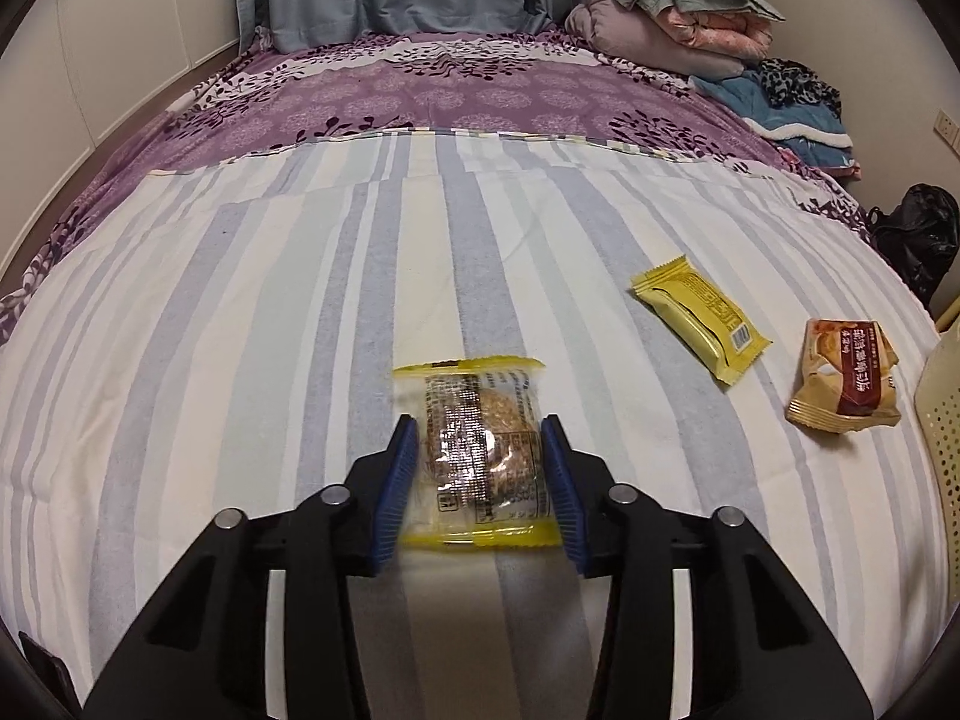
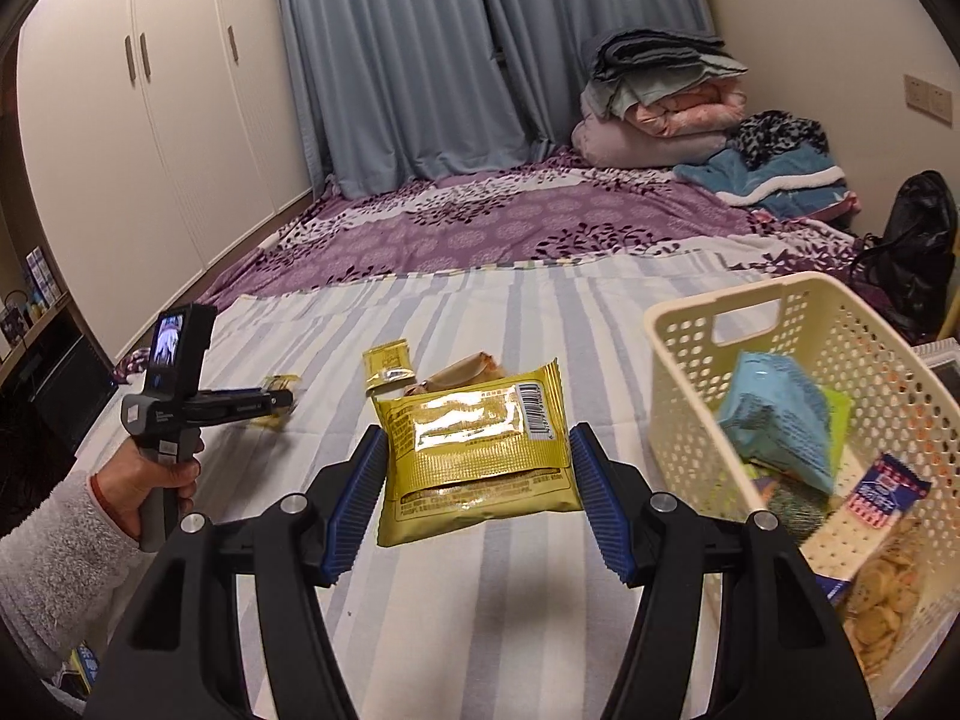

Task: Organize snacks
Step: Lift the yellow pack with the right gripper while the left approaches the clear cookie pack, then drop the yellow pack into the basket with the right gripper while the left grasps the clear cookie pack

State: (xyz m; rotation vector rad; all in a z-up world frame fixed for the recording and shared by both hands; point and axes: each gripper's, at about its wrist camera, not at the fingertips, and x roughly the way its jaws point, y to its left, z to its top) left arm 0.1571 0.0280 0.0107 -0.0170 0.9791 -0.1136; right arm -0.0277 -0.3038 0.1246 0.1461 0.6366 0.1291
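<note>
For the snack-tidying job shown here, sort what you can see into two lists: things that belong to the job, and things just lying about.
Belongs to the job:
- clear cookie packet in the left tongs
- gold packet in the right tongs
- yellow packet
- brown packet
- cream basket holding snacks

Lying about:
- folded bedding
- black bag
- curtains
- wardrobe

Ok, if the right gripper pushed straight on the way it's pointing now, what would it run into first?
Probably the striped bedsheet. The right gripper, shut on a gold snack packet, points down past the small yellow packet and tan wrapper lying ahead. Depth is unclear; the cream basket sits off to the right.
</note>
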